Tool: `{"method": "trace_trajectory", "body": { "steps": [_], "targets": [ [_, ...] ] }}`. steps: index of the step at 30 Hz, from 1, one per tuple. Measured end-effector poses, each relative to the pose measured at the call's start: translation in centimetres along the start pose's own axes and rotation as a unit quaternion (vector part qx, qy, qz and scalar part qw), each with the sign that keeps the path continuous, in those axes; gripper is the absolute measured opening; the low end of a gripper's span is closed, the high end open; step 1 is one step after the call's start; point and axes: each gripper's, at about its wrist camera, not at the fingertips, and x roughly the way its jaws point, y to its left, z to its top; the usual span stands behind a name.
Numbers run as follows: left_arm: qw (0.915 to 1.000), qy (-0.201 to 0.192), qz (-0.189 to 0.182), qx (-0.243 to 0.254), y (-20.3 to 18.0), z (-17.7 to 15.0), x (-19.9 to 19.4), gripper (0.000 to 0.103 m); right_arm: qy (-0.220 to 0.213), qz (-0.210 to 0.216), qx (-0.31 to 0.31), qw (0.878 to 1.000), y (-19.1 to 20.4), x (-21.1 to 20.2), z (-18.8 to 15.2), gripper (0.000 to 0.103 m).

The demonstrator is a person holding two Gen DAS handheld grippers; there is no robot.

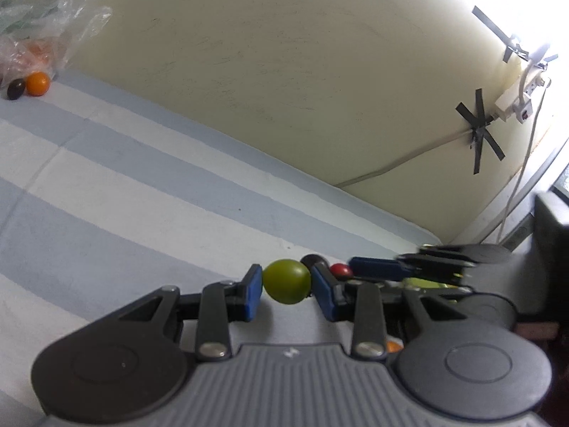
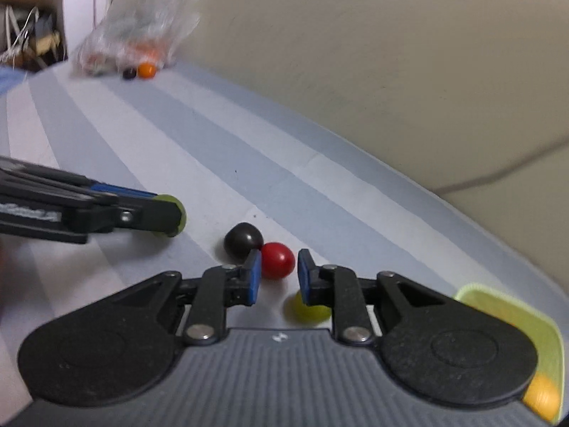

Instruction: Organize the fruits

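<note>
Nearest in the right wrist view, at 4 o'clock beside the tool's body: the rim of a light green tray point(image 2: 498, 300), with an orange fruit point(image 2: 540, 396) apparently lying inside it. Next, half hidden under the right finger, a yellow-green fruit point(image 2: 309, 311) on the striped sheet point(image 2: 213, 163). Then the right hand-held gripper point(image 2: 276, 279) itself: parted only narrowly and clamped on nothing, as far as can be seen. Dead ahead at 12 o'clock, right at the fingertips, the red fruit point(image 2: 277, 260): set in the mouth of the gap, left pad against or just in front of its side, a sliver of sheet showing before the right pad. Nearly round, so no long axis to line up with; judged to call for a short push straight forward and a squeeze, nothing sideways. Touching the red one at its 10 o'clock, a dark fruit point(image 2: 243, 242), close enough to be nudged by the left finger. Further out at 9 o'clock, the left hand-held gripper point(image 2: 170, 213), closed firmly on a green fruit point(image 2: 179, 213) and held clear of the others; confirmed in its own view, blue pads pressed on both sides of the fruit. Clearly the right hand nearer to the red fruit, the left already full. Farthest, at 11 o'clock by the wall, a crumpled plastic bag point(image 2: 138, 32) with a second orange fruit point(image 2: 146, 69) and a small dark fruit point(image 2: 129, 73) just in front.
</note>
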Motion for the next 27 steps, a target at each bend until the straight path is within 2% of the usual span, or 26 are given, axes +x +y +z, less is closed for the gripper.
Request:
{"method": "trace_trajectory", "body": {
  "steps": [1, 3, 4, 7, 9, 11, 14, 16, 18, 20, 24, 27],
  "targets": [
    [1.0, 0.0, 0.001, 0.004, 0.0, -0.1, 0.0, 0.031, 0.006, 0.005, -0.004, 1.0, -0.1, 0.4, 0.1, 0.033],
    [1.0, 0.001, 0.0, 0.007, -0.2, -0.3, 0.0, 0.031, 0.009, 0.01, -0.011, 1.0, -0.1, 0.6, 0.1, 0.032],
    [1.0, 0.001, 0.0, 0.008, -0.4, -0.3, 0.1, 0.031, 0.009, 0.006, -0.014, 1.0, -0.1, 0.4, 0.0, 0.027],
    [0.9998, -0.001, -0.012, 0.015, -0.7, -0.4, 0.0, 0.031, -0.012, -0.002, 0.003, 1.0, -0.3, -0.8, -0.8, 0.025],
    [0.999, -0.003, -0.033, 0.03, -1.1, -0.6, -0.4, 0.031, -0.05, -0.005, 0.027, 0.998, -1.1, -3.2, -1.8, 0.025],
    [0.9968, 0.002, -0.063, 0.048, -1.9, -0.9, -0.5, 0.031, -0.107, -0.022, 0.059, 0.992, -1.6, -6.7, -3.3, 0.025],
    [0.9906, 0.023, -0.11, 0.078, -4.4, -1.7, -0.2, 0.031, -0.187, -0.071, 0.116, 0.973, -2.4, -12.1, -7.8, 0.025],
    [0.9849, 0.041, -0.137, 0.098, -6.6, -2.0, 0.3, 0.031, -0.211, -0.106, 0.153, 0.96, -3.0, -14.4, -11.3, 0.025],
    [0.979, 0.058, -0.156, 0.119, -9.3, -2.2, 1.0, 0.031, -0.214, -0.142, 0.18, 0.949, -3.2, -15.5, -14.2, 0.025],
    [0.9743, 0.071, -0.166, 0.135, -12.0, -2.3, 2.2, 0.031, -0.206, -0.164, 0.198, 0.944, -3.5, -15.8, -16.1, 0.025],
    [0.966, 0.099, -0.184, 0.153, -16.7, -2.5, 5.5, 0.031, -0.204, -0.167, 0.223, 0.939, -4.2, -15.5, -17.7, 0.025],
    [0.9656, 0.127, -0.173, 0.147, -18.6, -2.8, 8.3, 0.031, -0.204, -0.172, 0.222, 0.938, -4.3, -15.0, -18.1, 0.025]
  ]
}}
